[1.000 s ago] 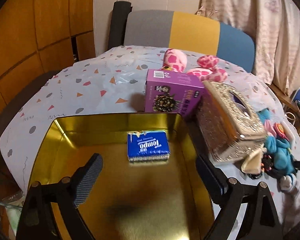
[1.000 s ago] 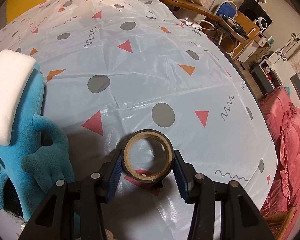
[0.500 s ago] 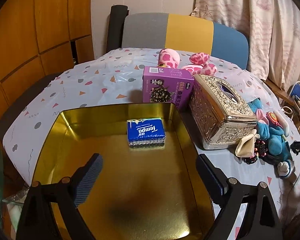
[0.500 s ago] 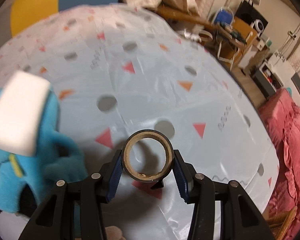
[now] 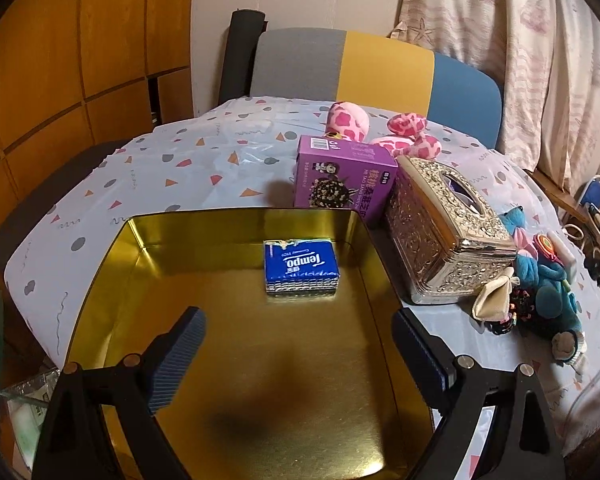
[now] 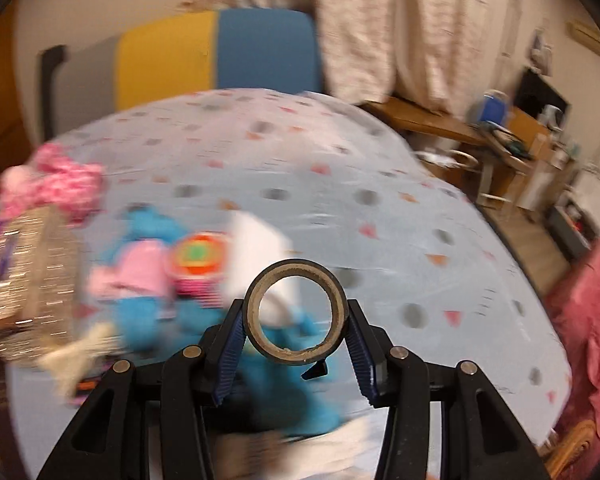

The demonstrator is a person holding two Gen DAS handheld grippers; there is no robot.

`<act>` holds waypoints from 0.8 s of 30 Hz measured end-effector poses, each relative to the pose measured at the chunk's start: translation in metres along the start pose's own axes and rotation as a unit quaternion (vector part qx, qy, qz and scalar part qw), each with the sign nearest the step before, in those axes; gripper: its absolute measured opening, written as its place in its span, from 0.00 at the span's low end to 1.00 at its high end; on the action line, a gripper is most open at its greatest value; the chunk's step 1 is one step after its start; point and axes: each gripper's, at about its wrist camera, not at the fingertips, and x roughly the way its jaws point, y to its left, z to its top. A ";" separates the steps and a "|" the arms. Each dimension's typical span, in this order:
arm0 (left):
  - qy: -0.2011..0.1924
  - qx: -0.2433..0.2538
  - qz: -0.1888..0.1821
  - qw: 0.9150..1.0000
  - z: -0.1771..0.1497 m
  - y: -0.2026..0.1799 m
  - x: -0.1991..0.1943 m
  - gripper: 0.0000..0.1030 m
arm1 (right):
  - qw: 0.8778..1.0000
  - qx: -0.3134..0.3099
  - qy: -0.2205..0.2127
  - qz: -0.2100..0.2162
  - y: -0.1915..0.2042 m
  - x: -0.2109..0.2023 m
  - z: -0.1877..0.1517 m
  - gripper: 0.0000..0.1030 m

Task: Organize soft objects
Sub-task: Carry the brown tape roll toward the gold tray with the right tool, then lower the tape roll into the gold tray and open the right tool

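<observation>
My left gripper (image 5: 296, 348) hangs open over the gold tin tray (image 5: 132, 264), nothing between its fingers. A blue Tempo tissue pack (image 5: 301, 266) lies in the tray's far half. My right gripper (image 6: 296, 322) is shut on a black tape roll (image 6: 296, 312), held up above the table. Below and left of it lie a blue plush toy (image 6: 140, 308) with a pink patch and a white sponge (image 6: 256, 248), both blurred. The same blue plush (image 5: 548, 284) shows at the right in the left wrist view. A pink spotted plush (image 5: 348, 122) lies at the table's far side.
A purple box (image 5: 342, 178) and an ornate silver tissue box (image 5: 444, 236) stand right behind the tray. The patterned tablecloth (image 6: 340, 200) covers the table. A grey, yellow and blue chair (image 5: 376, 72) stands behind it. A wooden desk (image 6: 460, 128) is at the right.
My right gripper has lifted the tape roll off the tablecloth and tipped up, so the blue plush and the chair came into view. The left view drew back slightly over the tray.
</observation>
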 end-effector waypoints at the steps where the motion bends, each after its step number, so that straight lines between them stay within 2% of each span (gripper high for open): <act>1: 0.000 -0.001 0.001 1.000 0.000 0.001 0.000 0.91 | 1.000 -0.011 -0.004 0.011 0.010 -0.006 -0.001 0.47; 4: 0.002 -0.008 0.002 1.000 0.000 0.006 0.001 0.91 | 0.995 -0.043 -0.007 0.085 0.054 -0.029 -0.006 0.47; 7: -0.004 -0.020 0.008 1.000 0.001 0.016 -0.002 0.91 | 0.984 -0.096 -0.012 0.148 0.108 -0.051 -0.016 0.47; 12: -0.011 -0.051 0.032 0.998 0.004 0.046 -0.006 0.91 | 0.951 -0.169 0.003 0.258 0.194 -0.079 -0.039 0.47; 15: -0.015 -0.069 0.048 0.996 0.003 0.064 -0.009 0.91 | 0.933 -0.195 0.023 0.300 0.236 -0.083 -0.052 0.47; 20: -0.016 -0.090 0.072 0.993 0.000 0.092 -0.013 0.91 | 0.911 -0.237 0.054 0.333 0.292 -0.076 -0.066 0.47; 24: -0.014 -0.105 0.078 0.991 -0.003 0.104 -0.012 0.91 | 0.903 -0.267 0.082 0.328 0.323 -0.061 -0.078 0.47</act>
